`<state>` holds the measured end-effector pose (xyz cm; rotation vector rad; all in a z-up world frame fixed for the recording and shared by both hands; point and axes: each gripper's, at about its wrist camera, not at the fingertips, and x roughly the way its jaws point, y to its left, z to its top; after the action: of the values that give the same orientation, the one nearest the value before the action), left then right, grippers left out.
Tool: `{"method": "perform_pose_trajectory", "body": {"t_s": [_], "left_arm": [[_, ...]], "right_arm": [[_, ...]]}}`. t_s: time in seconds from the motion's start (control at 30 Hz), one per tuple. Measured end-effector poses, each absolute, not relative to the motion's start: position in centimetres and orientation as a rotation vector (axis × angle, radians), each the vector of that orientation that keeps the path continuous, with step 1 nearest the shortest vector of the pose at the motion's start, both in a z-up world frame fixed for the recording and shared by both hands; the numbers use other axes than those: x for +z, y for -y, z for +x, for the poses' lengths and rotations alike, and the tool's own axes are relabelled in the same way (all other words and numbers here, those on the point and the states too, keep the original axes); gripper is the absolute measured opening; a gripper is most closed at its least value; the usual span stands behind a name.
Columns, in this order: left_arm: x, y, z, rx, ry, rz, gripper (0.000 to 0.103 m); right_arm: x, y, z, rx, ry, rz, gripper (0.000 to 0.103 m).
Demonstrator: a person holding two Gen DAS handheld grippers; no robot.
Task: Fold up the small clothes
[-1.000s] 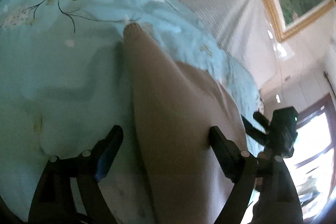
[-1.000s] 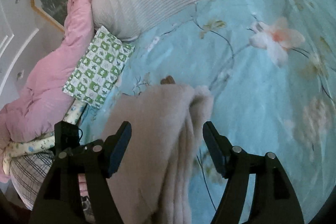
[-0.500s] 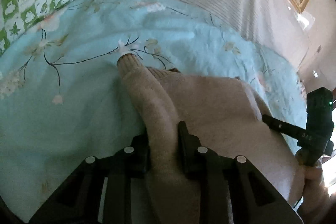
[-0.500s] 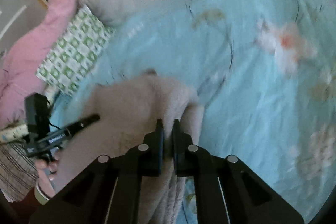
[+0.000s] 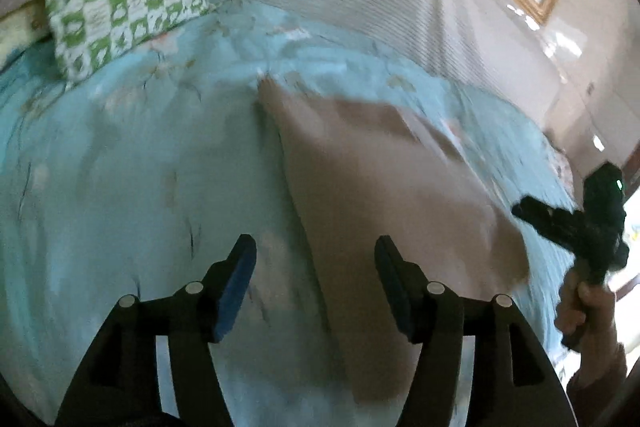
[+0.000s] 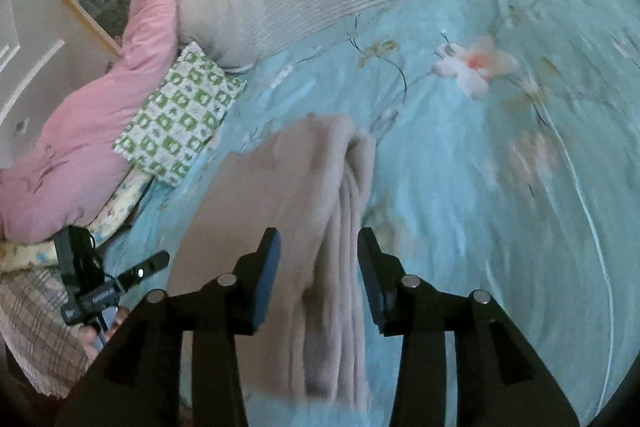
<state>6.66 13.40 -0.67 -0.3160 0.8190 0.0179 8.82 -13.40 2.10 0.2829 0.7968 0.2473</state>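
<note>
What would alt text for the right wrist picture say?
A folded beige fleece garment lies on a light blue floral bedspread, between the open black fingers of the right gripper, whose jaws have just been opening. A green checked pillow lies beyond.

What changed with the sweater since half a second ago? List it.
Both tools let go: the left tool and right tool, clamped on the beige sweater then, have just been opening, pads clear of the fabric, and both have drawn back. The sweater lies folded on the blue floral bedspread; the green checked pillow hasn't moved.
</note>
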Motion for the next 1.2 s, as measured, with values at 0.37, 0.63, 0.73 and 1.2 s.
{"method": "perform_pose_trajectory", "body": {"t_s": [0.37,0.63,0.73,1.2], "left_arm": [[-2.8,-9.5,-0.9,0.018,-0.826,-0.252,0.066],[-4.3,-8.0,1.6,0.085,-0.843,-0.154,0.051],[-4.8,-7.3,2.1,0.067,-0.849,-0.128,0.018],[-5.7,-6.2,1.8,0.053,-0.86,-0.113,0.01]], "right_arm": [[0.2,12.4,2.2,0.25,-0.78,0.26,0.042],[-0.2,11.6,2.2,0.246,-0.781,0.227,0.042],[-0.4,10.7,2.3,0.264,-0.783,0.196,0.042],[-0.8,12.5,2.0,0.232,-0.849,0.181,0.007]]}}
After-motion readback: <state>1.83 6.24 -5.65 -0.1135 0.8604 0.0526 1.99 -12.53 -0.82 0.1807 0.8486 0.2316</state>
